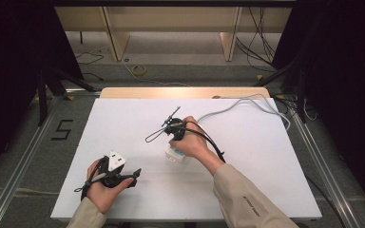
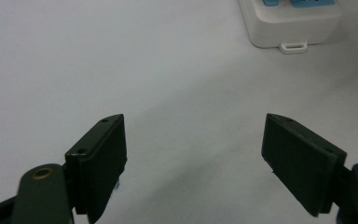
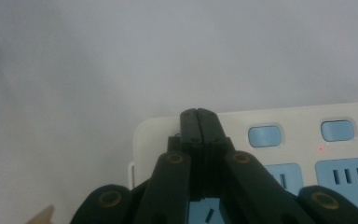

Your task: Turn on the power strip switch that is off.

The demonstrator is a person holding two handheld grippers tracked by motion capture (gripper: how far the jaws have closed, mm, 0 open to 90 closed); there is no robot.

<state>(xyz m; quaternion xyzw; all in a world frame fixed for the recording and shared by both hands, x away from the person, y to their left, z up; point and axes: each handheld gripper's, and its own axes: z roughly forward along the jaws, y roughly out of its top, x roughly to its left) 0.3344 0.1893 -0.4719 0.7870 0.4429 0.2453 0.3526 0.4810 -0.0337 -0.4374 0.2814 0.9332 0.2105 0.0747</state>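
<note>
A white power strip [image 1: 176,156] with blue sockets lies near the middle of the white table [image 1: 266,161], half covered by the person's right hand. My right gripper [image 1: 174,137] points down at its near-left end. In the right gripper view its jaws [image 3: 198,115] are pressed together with nothing visible between them, tips over the strip's [image 3: 289,116] rounded end beside a blue button [image 3: 264,136]. My left gripper [image 1: 134,176] rests low at the front left. Its jaws [image 2: 193,154] stand wide apart over bare table, and the strip [image 2: 289,23] lies ahead of them to the right.
The strip's white cable [image 1: 237,104] runs from under the hand to the table's far right corner. A black cable [image 1: 211,140] trails from the right gripper along the forearm. Beyond the table are floor cables and wooden furniture legs [image 1: 116,42].
</note>
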